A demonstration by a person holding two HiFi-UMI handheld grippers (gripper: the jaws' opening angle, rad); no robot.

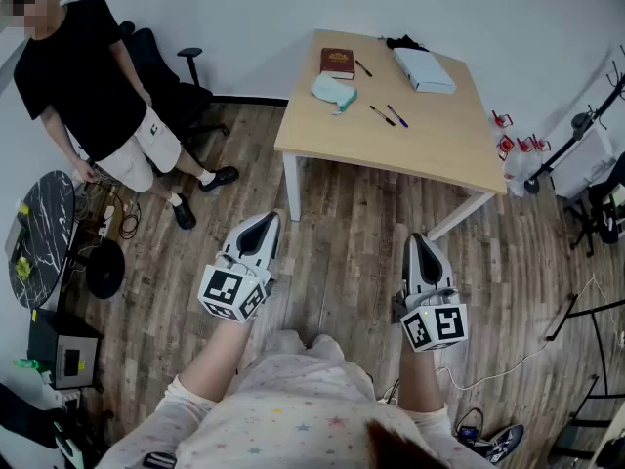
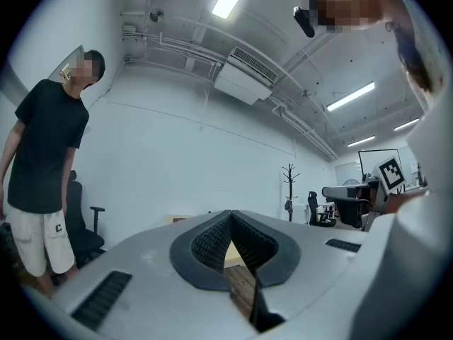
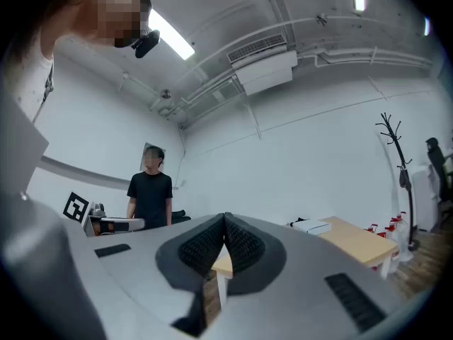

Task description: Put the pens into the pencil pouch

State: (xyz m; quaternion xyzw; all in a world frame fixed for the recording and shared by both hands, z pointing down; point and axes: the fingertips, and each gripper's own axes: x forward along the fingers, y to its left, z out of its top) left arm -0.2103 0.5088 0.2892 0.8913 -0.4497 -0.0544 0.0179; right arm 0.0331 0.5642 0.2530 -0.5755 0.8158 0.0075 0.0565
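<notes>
Nothing started yet, by the look of it: the pens [image 1: 382, 115] lie loose on the counter [image 1: 439, 145] near the pouch [image 1: 333, 91]. Left gripper [image 1: 266, 221] and right gripper [image 1: 418, 239] hang well short, fingers [image 2: 212, 243] pressed together, empty. Every pen is left to load.

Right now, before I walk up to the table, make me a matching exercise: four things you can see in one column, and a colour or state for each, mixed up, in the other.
Things:
1. book
2. pencil pouch
3. box
4. left gripper

Descriptions:
A. jaws together, nothing between them
B. dark reddish brown
C. whitish, lying to the right of the book
D. light teal, just in front of the book

Pairs: 1-B; 2-D; 3-C; 4-A
</notes>
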